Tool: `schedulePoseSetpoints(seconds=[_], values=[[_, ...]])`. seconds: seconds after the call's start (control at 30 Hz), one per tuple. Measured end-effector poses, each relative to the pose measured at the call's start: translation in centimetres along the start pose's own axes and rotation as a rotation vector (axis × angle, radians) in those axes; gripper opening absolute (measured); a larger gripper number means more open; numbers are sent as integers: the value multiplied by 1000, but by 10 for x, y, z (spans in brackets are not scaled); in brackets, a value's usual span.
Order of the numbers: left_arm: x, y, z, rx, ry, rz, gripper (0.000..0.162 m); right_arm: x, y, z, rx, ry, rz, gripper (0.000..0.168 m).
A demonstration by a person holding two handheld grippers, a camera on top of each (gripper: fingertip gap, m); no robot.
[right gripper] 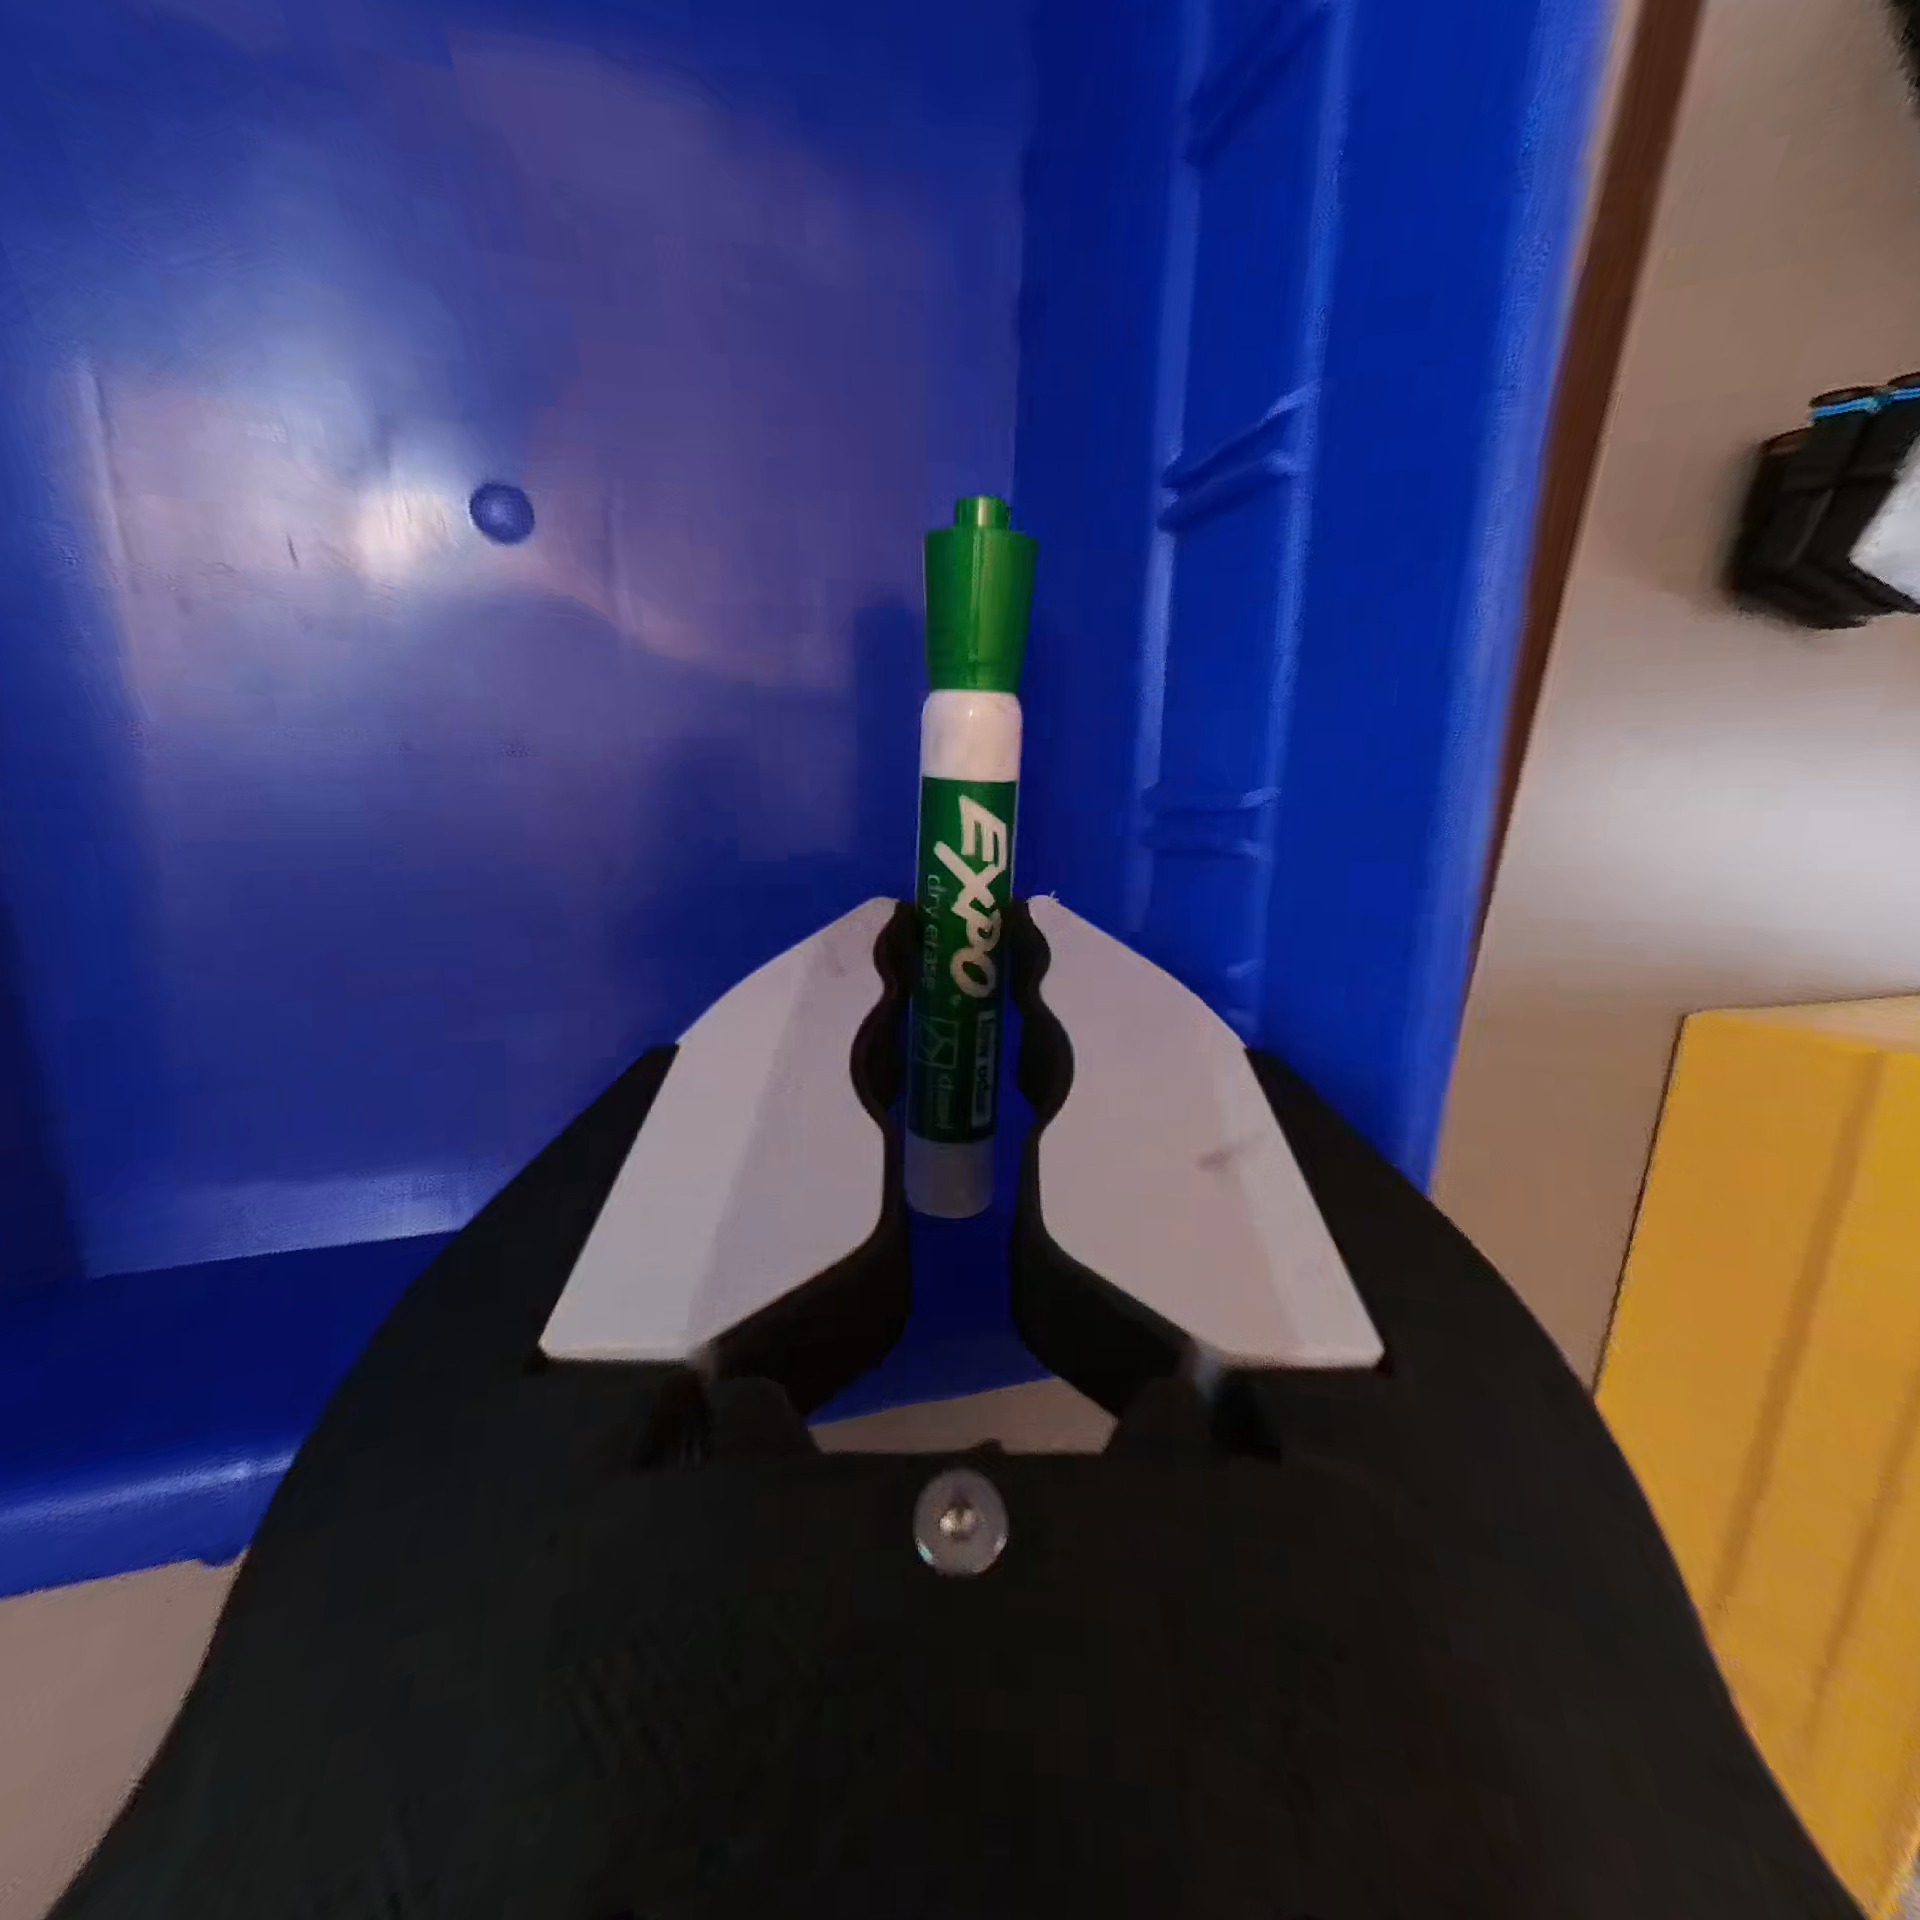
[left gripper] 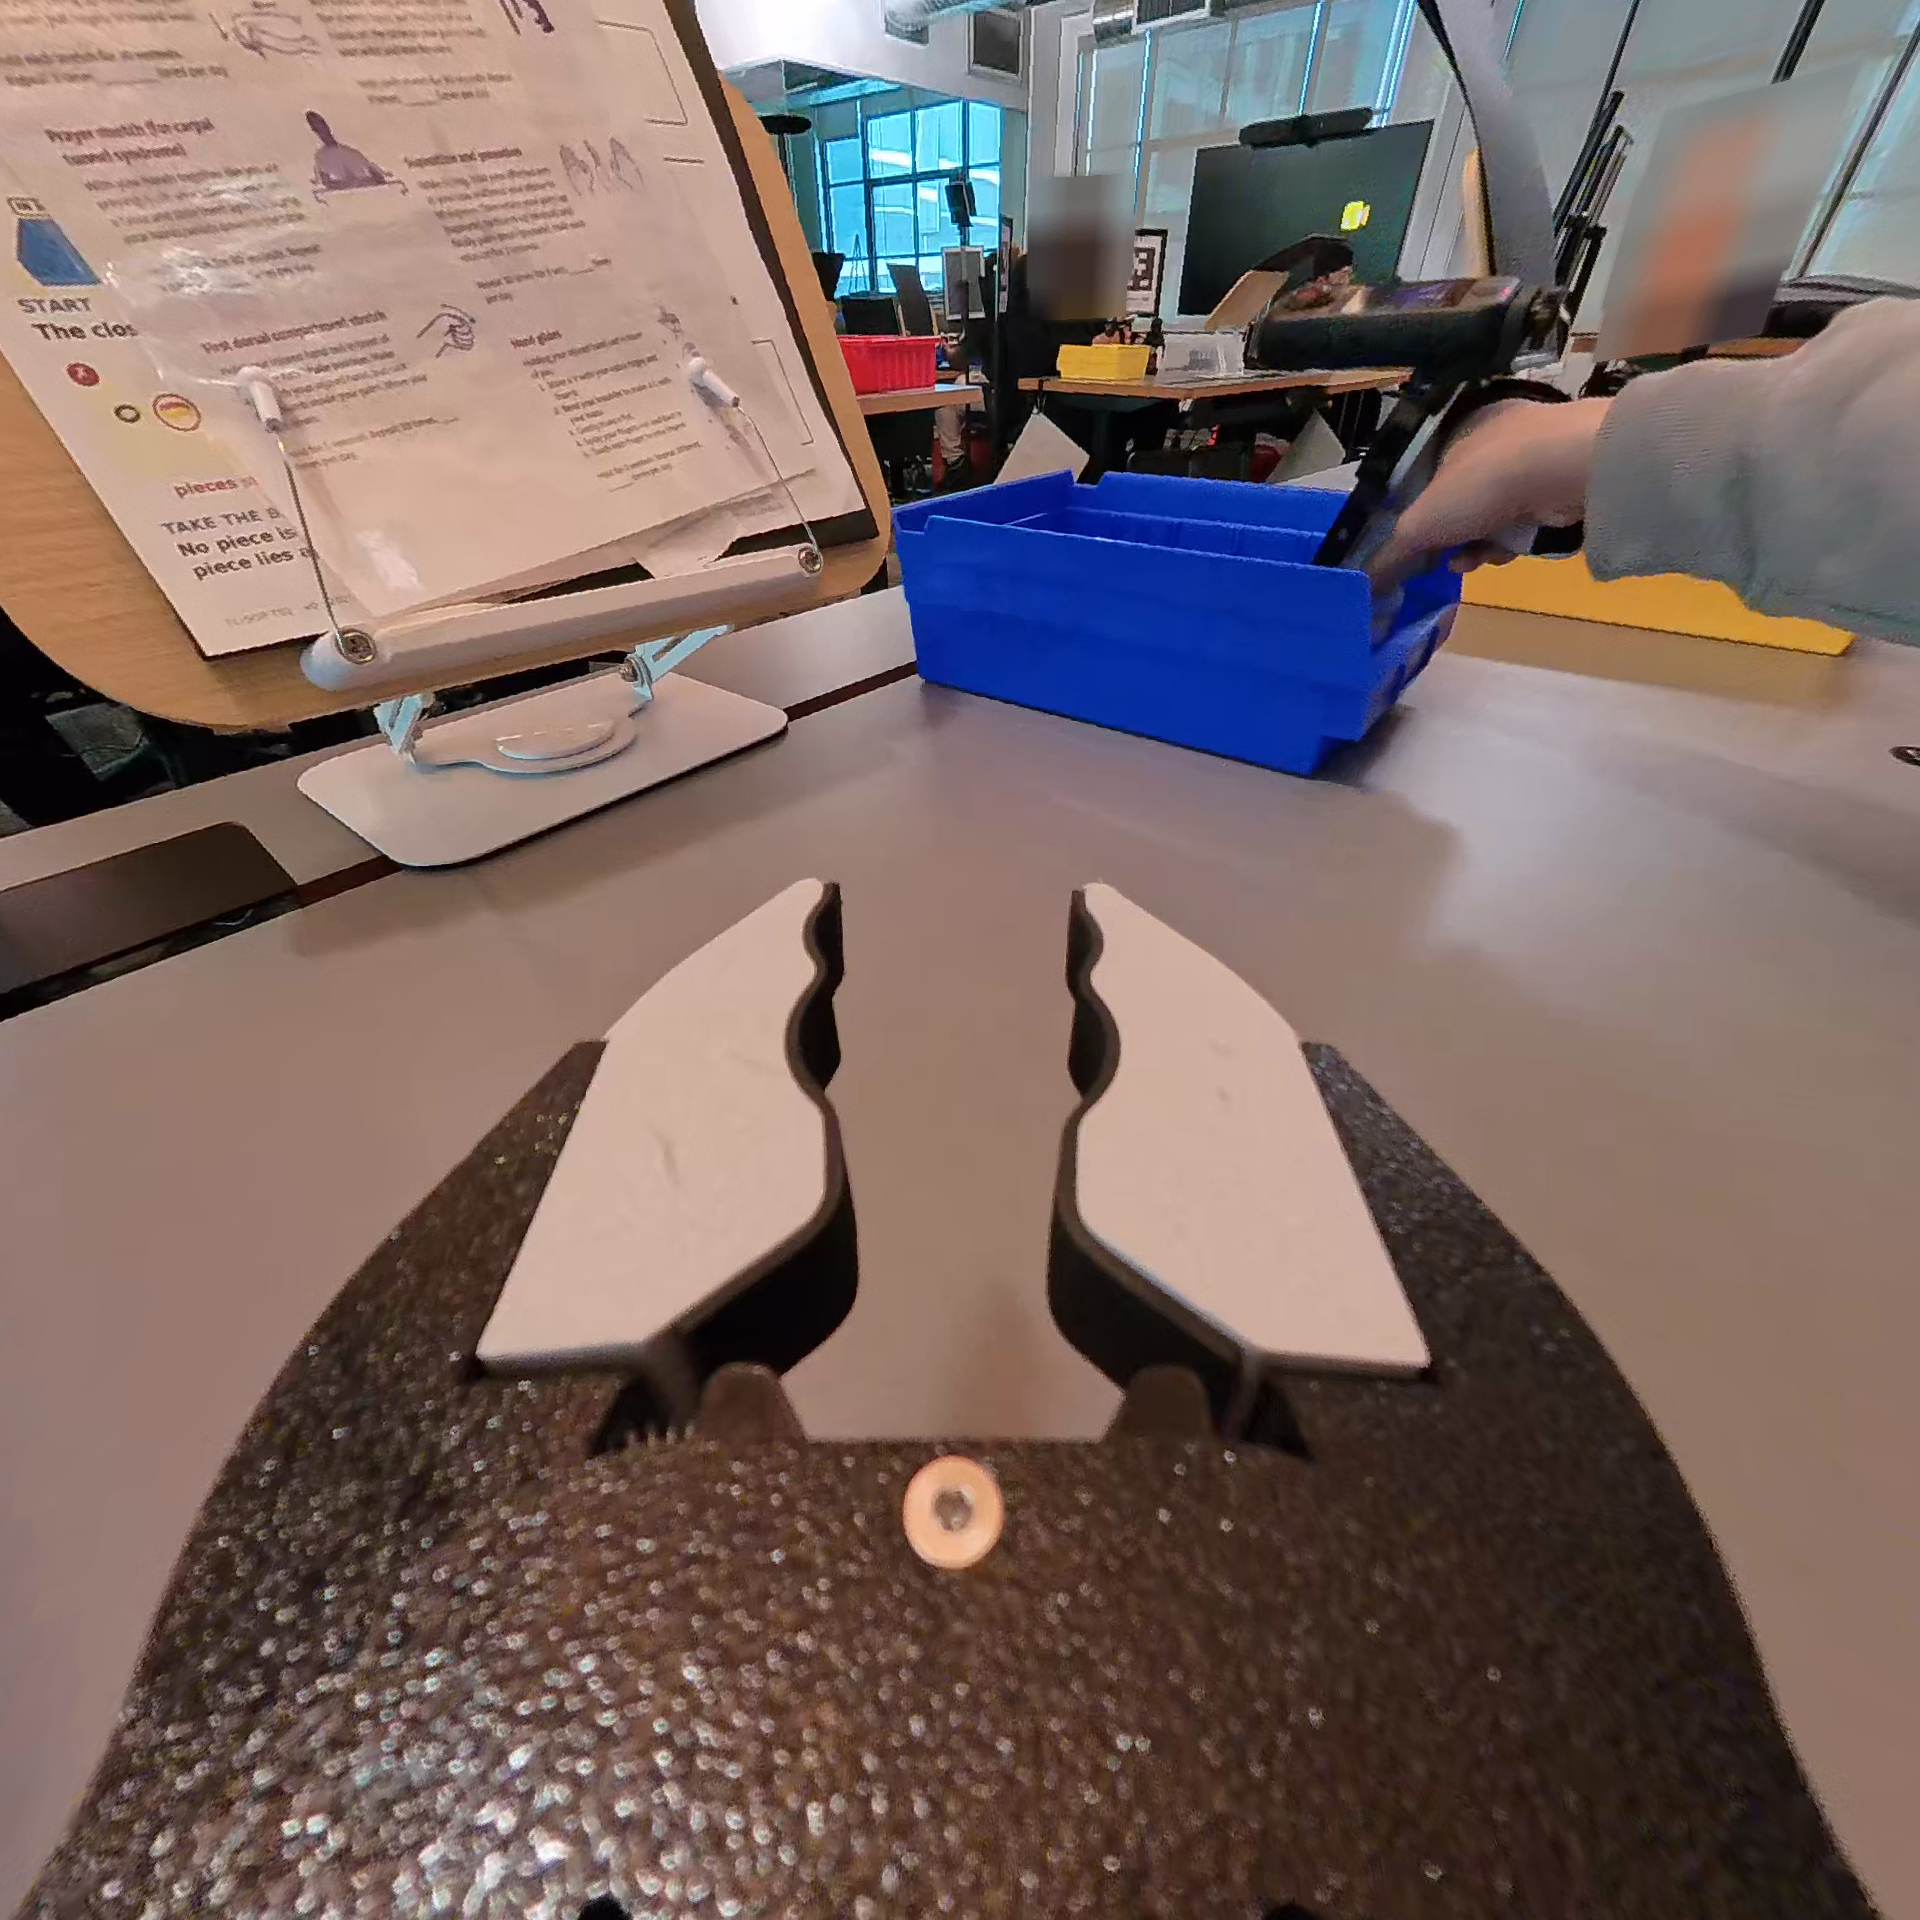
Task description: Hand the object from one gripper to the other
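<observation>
The grey worktop [left gripper: 1143, 831] spreads under me, bare ahead of my left gripper [left gripper: 951, 904]. At its far left a stand [left gripper: 540, 758] props up printed sheets [left gripper: 395, 312] on a tilted board. To the right sits the blue bin [left gripper: 1143, 613], a yellow mat [left gripper: 1662, 608] on the worktop behind it.

My left gripper hovers low over the worktop, well short of the bin, its jaws spread apart with nothing between them.

My right gripper [right gripper: 961, 904] reaches down into the bin [right gripper: 416, 727], near its right wall. In the left wrist view my hand [left gripper: 1496, 488] and grey sleeve [left gripper: 1766, 468] hold it tilted over the bin's right end. Its jaws are closed on the green marker [right gripper: 966, 831], pinching the lower barrel at the tips. The marker points straight out along the fingers [right gripper: 748, 1122], cap end away from me, with the bin floor behind it; I cannot tell whether it touches that floor.
</observation>
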State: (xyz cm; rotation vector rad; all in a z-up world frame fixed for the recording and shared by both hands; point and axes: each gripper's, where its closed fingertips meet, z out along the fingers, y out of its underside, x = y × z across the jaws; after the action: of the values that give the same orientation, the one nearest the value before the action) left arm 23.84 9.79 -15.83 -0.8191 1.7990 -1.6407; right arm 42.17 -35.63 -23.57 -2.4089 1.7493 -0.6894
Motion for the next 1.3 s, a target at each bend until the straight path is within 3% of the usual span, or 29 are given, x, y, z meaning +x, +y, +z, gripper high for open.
schedulePoseSetpoints(seconds=[0.07, 0.23, 0.37, 0.43, 0.5, 0.63, 0.8, 0.93, 1.0, 1.17, 1.3], values=[[0, 0, 0, 1, 3, -2, 41, -7, 8, 7, -67, -18, -31, 19], [-1, -1, -1, 8, 3, -7, 41, -8, 11, 14, -39, -16, -14, 20], [0, -4, -2, 22, 11, -21, 41, -14, 9, 14, 11, -43, 7, 32], [0, -4, -2, 20, 12, -17, 41, -12, 4, 6, 34, -32, 14, 48], [0, -8, -5, 37, 11, -3, 41, -5, -8, -17, 96, 15, 16, 65], [-10, -31, -20, 107, -17, 17, 40, -8, -41, -97, 416, 117, 60, 95], [-54, -62, -61, 96, -211, 221, 41, -138, -63, -187, 899, -166, -54, 102], [-111, -60, -100, -83, -388, 488, 44, -271, -56, -215, 1140, -395, -211, 104], [-148, -51, -115, -252, -443, 674, 51, -310, -55, -214, 1226, -396, -273, 104], [-235, -28, -127, -656, -369, 977, 66, -348, -55, -201, 1280, -354, -360, 108], [-271, -6, -114, -831, -204, 1171, 69, -345, -46, -208, 1348, -391, -343, 103]])
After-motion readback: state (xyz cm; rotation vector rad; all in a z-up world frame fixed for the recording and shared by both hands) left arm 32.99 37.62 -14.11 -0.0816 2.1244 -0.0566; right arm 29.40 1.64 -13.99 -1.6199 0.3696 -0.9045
